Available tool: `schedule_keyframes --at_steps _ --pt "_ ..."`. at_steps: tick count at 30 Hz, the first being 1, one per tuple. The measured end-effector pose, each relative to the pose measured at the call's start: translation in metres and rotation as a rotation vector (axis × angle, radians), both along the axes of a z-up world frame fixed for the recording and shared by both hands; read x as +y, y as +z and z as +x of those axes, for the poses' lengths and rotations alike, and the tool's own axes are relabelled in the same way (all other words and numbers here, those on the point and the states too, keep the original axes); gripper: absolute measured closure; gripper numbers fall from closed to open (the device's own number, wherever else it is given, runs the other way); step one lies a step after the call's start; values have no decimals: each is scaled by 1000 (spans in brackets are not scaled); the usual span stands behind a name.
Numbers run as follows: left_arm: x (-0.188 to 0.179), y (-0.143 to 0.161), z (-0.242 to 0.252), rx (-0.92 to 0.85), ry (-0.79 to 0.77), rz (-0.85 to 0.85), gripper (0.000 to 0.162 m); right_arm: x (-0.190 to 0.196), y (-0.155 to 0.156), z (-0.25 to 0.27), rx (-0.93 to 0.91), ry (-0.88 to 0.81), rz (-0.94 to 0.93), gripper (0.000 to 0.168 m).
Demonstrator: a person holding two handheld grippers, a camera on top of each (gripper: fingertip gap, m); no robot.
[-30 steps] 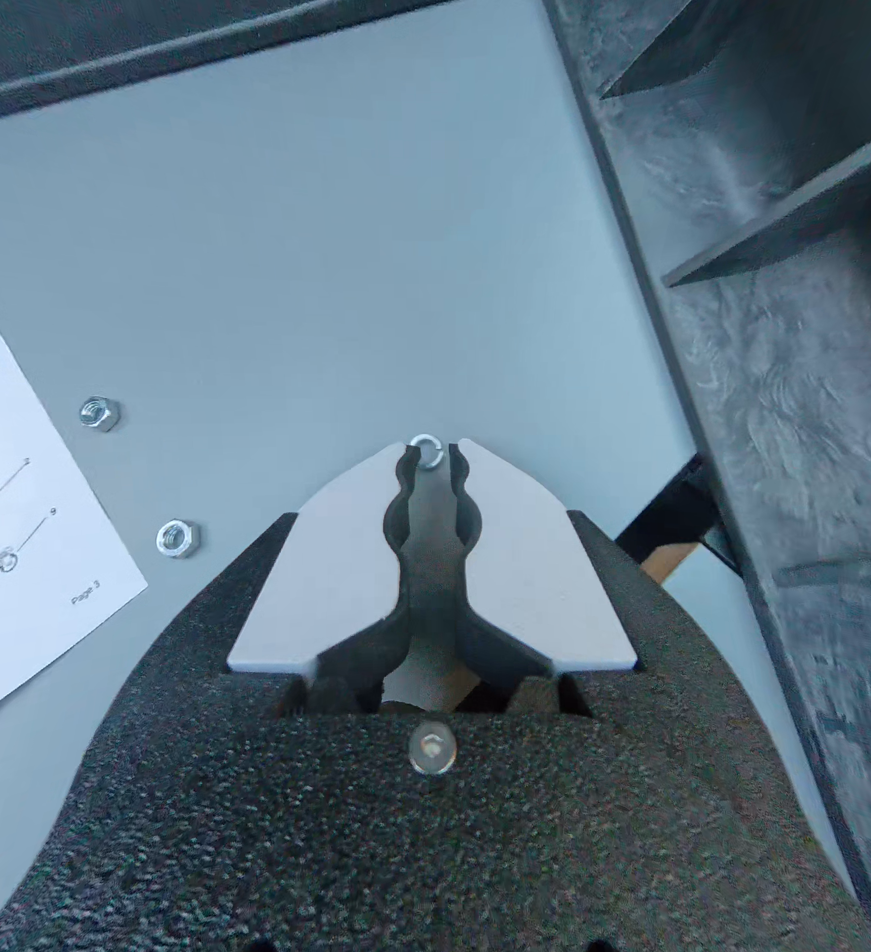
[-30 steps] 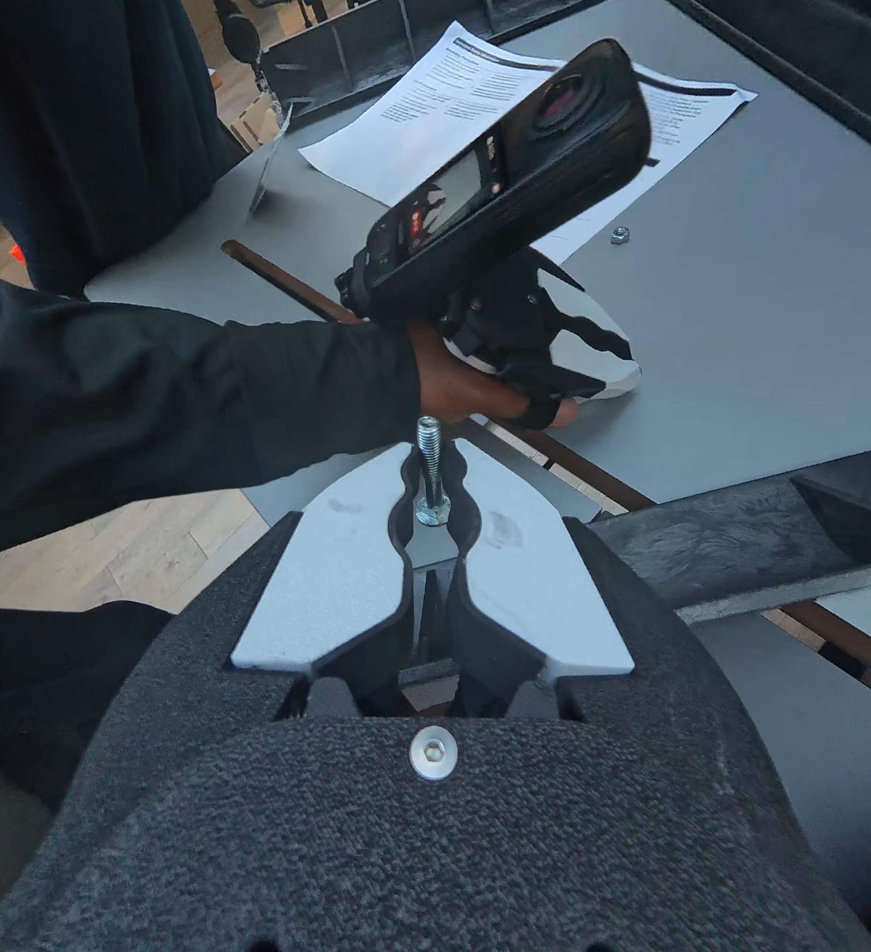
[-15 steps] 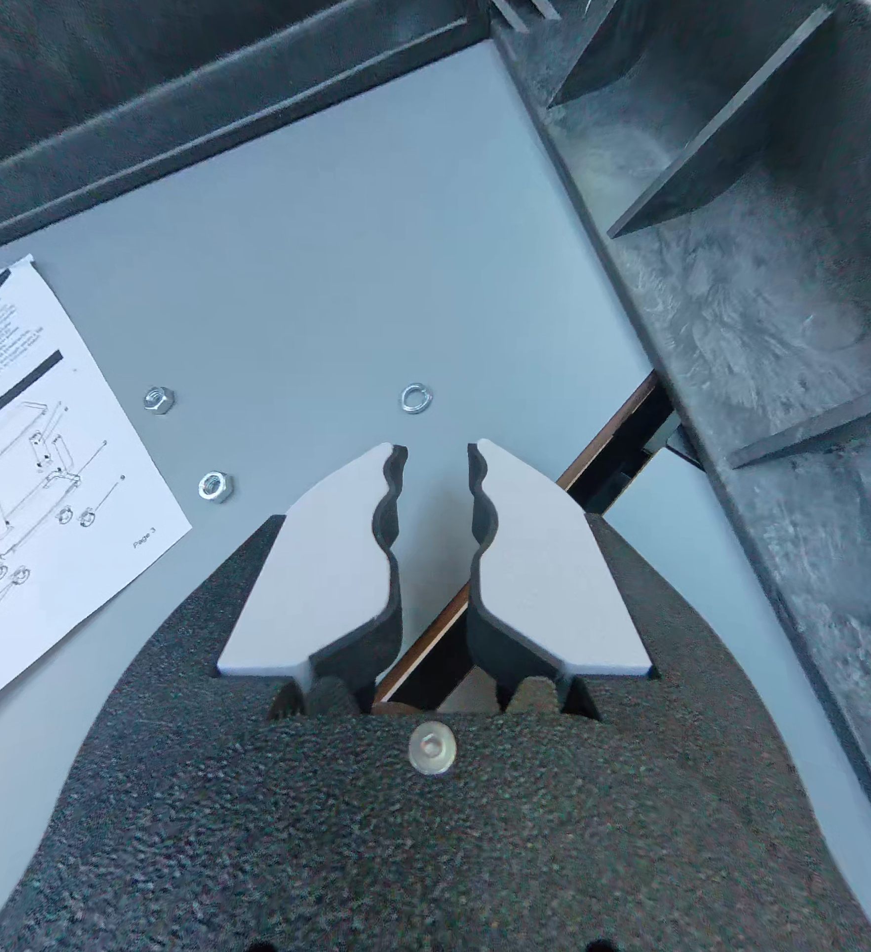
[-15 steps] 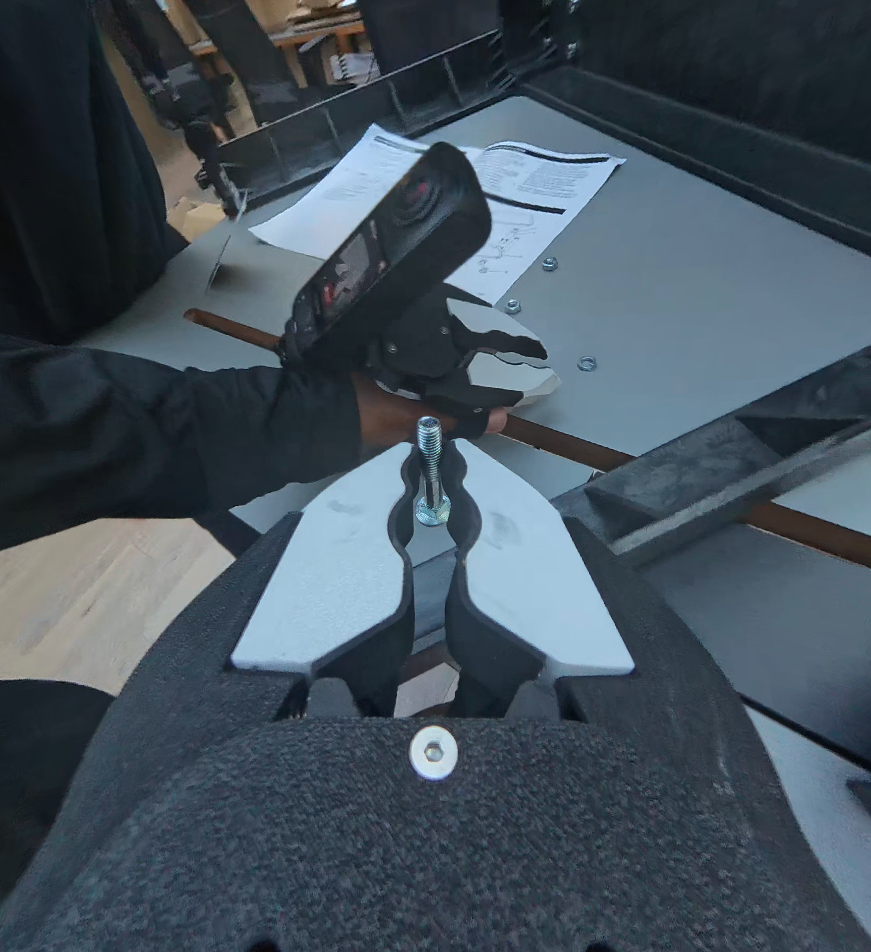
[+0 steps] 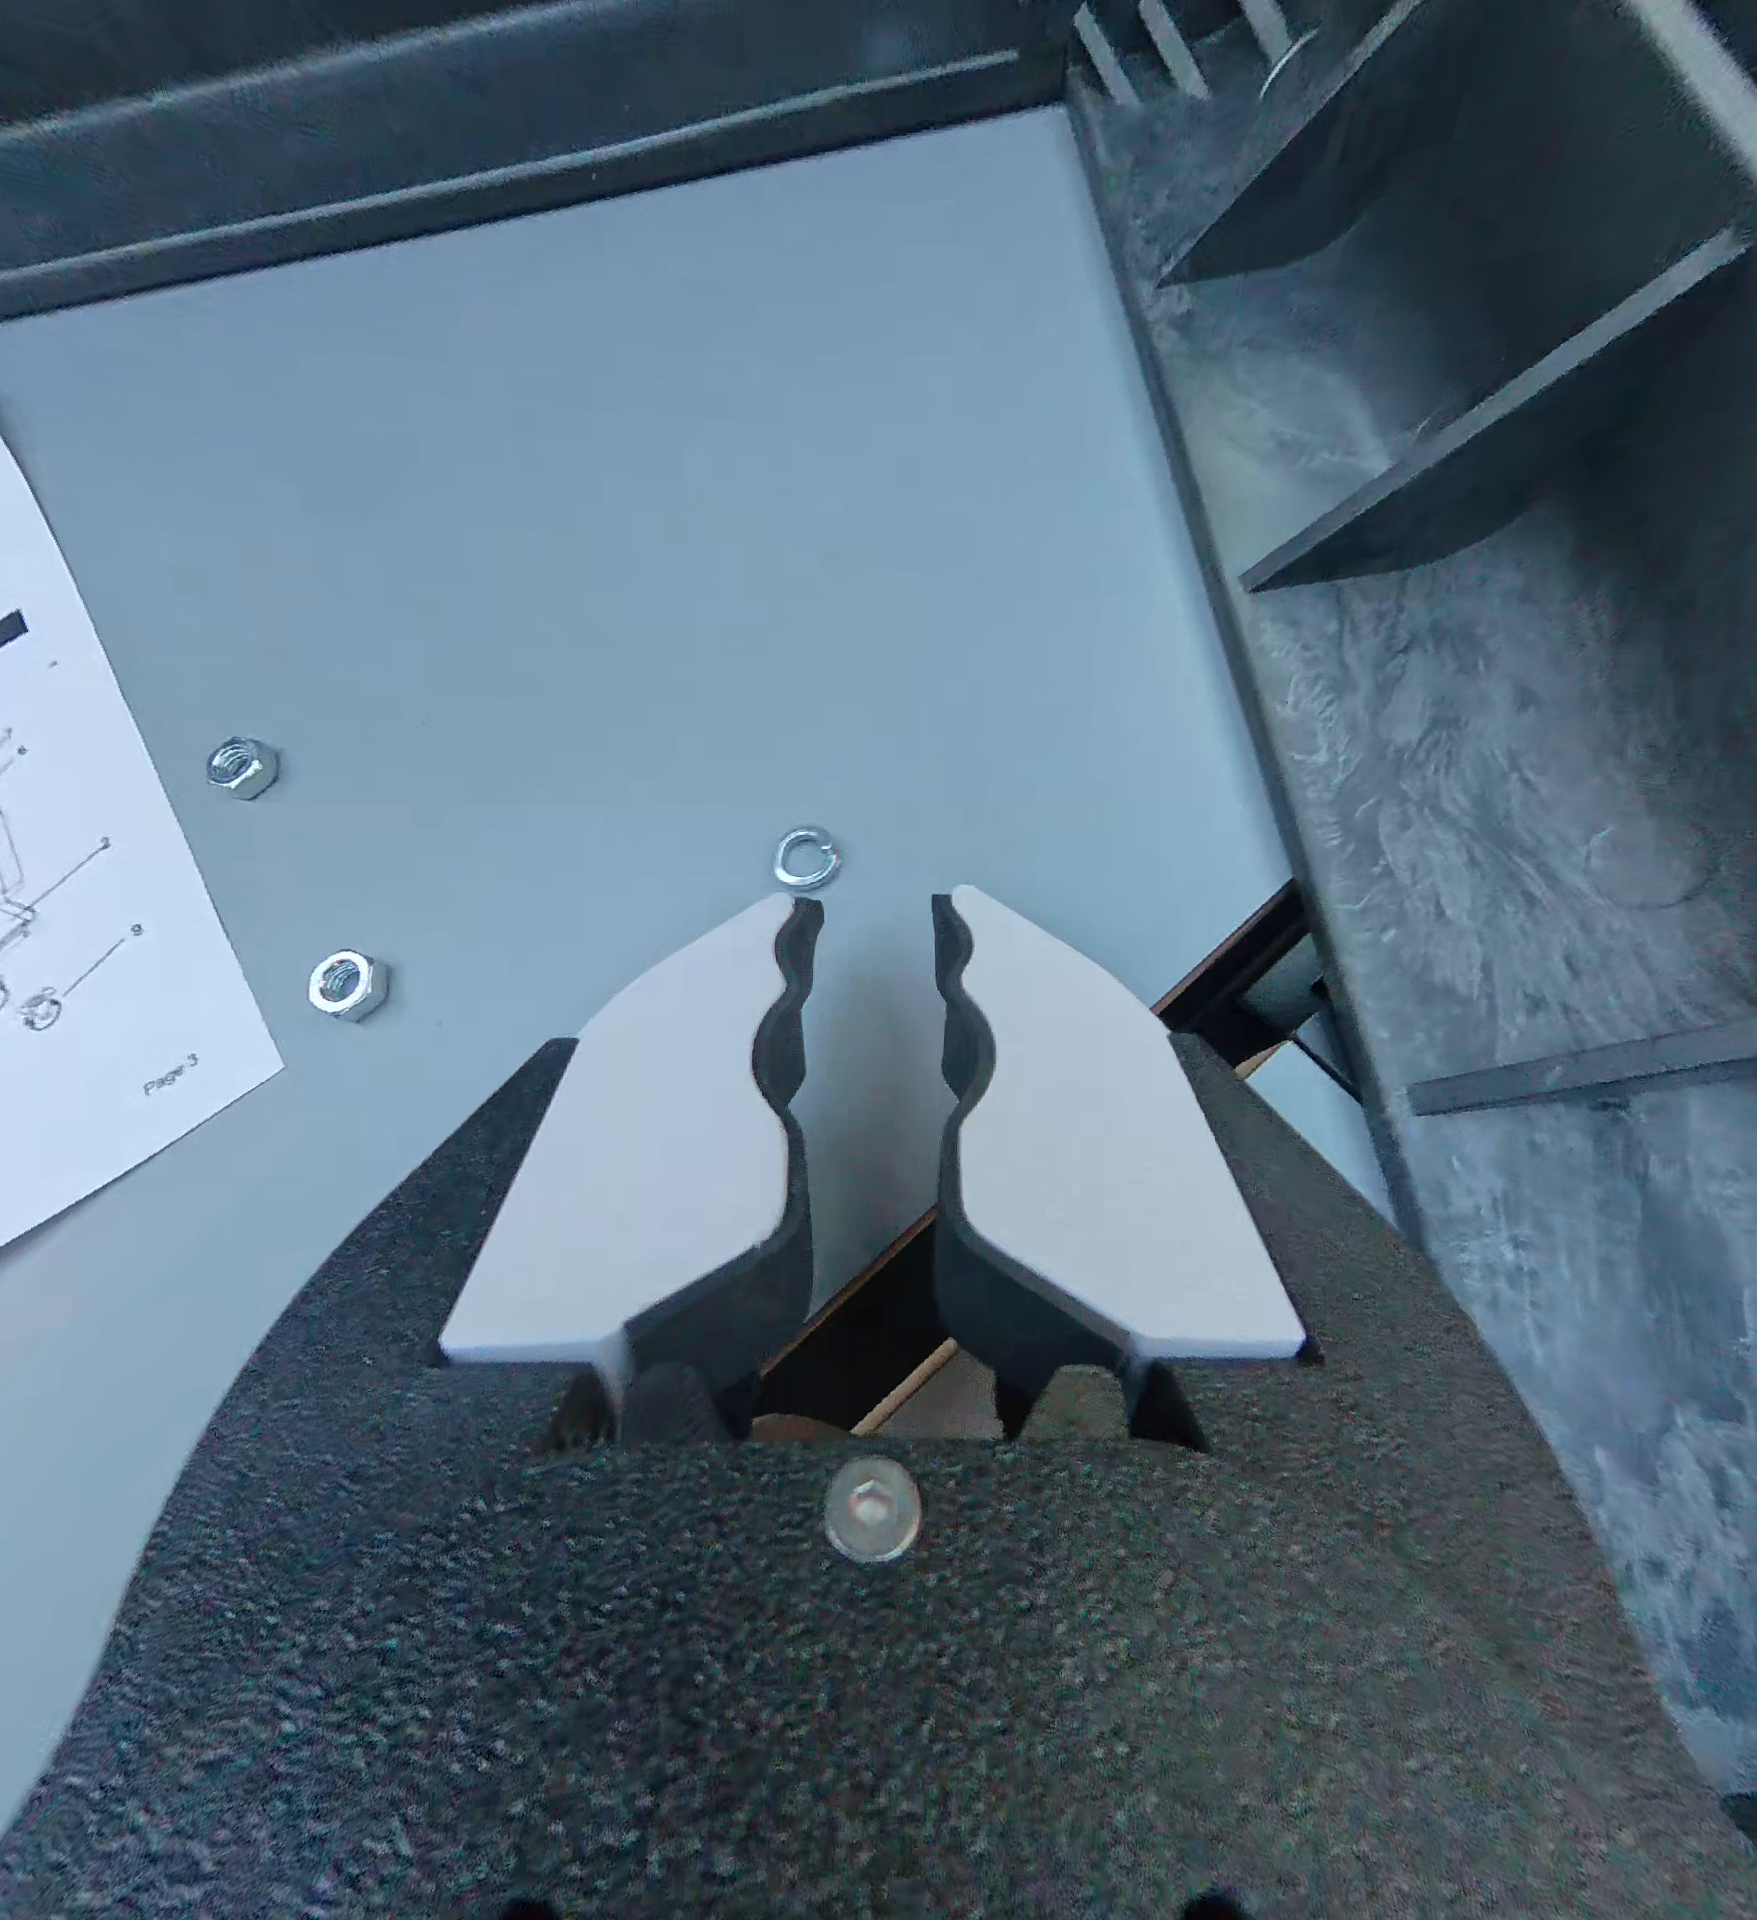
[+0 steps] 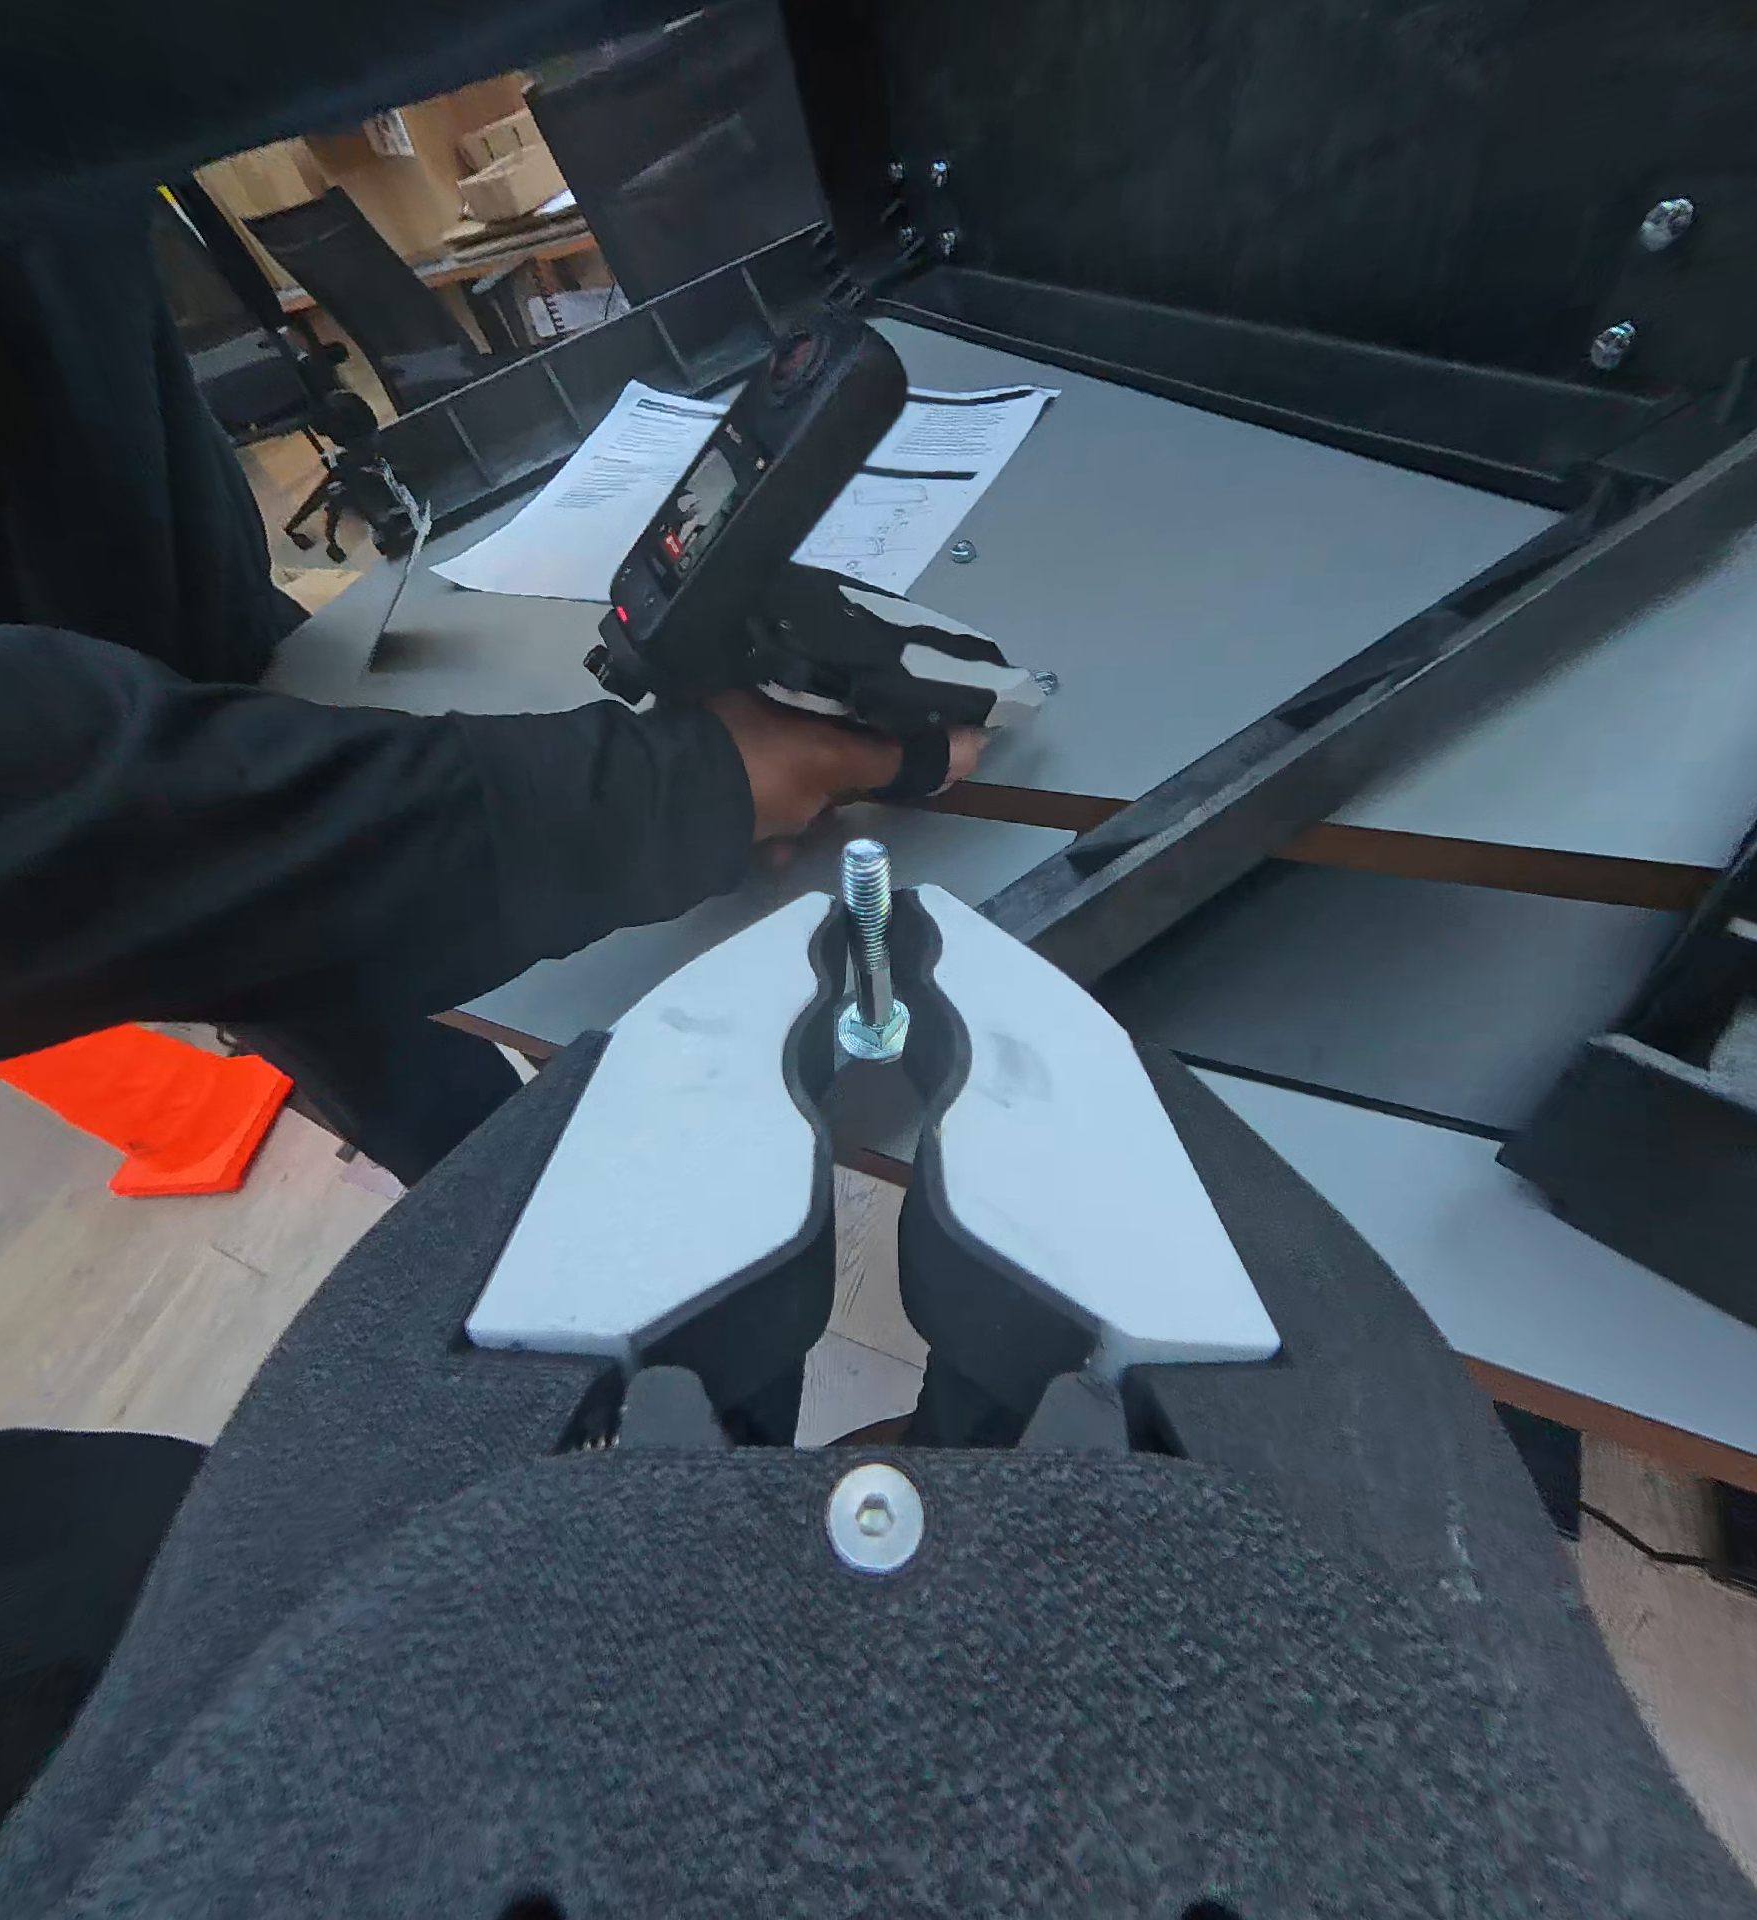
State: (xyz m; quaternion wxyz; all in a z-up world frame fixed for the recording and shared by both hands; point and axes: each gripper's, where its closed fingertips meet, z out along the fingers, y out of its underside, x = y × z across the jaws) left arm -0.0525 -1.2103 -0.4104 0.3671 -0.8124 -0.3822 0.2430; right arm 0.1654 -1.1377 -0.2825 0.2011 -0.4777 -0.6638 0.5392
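My left gripper [image 5: 876, 906] is open and empty, low over the grey table [image 5: 645, 520]. A small split washer [image 5: 807, 858] lies flat on the table just beyond its left fingertip, apart from it. Two hex nuts [image 5: 243, 768] [image 5: 348, 983] lie further left, beside a printed instruction sheet [image 5: 32, 852]. My right gripper [image 6: 876, 896] is shut on a silver bolt [image 6: 868, 940], which stands upright between the fingers with its thread up and a nut [image 6: 871, 1035] low on its shank. The left gripper [image 6: 1019, 701] also shows in the right wrist view, held by a hand, its tips beside the washer [image 6: 1046, 682].
A black ribbed plastic panel [image 5: 1539, 727] runs along the right of the left gripper. A black rail [image 5: 438, 208] borders the table's far side. In the right wrist view, a black wall with bolt heads [image 6: 1373, 208] stands behind, paper sheets [image 6: 593, 499] lie on the table, and an orange object [image 6: 157, 1107] lies on the wooden floor. My hands' fingertips stand some 25 cm from each other.
My left gripper held the washer at its tips, then opened and left it on the table, pulled back, and has now come closer again. The right gripper has drawn back and kept the bolt.
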Motion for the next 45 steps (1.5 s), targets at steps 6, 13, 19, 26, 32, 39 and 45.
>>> schedule_keyframes --at_steps 6,13,19,26,32,39,45 --pt "2 -1 -11 -8 55 -7 144 17 -8 16 -14 20 -52 158" --pt "5 -13 -26 -56 129 -91 145 37 -17 25 -40 59 -58 158" --pt "3 -15 -28 -86 195 -100 146 52 -19 22 -51 69 -62 158" --pt "2 -19 -24 -164 243 -2 145 57 -16 13 -48 83 -66 158" --pt "-3 -19 -27 -181 271 24 156 57 -17 10 -55 94 -66 158" --pt "-5 -19 -28 -186 255 29 160 57 -20 10 -65 96 -66 158" --pt "-5 -19 -27 -189 258 41 160 58 -19 9 -63 96 -60 158"
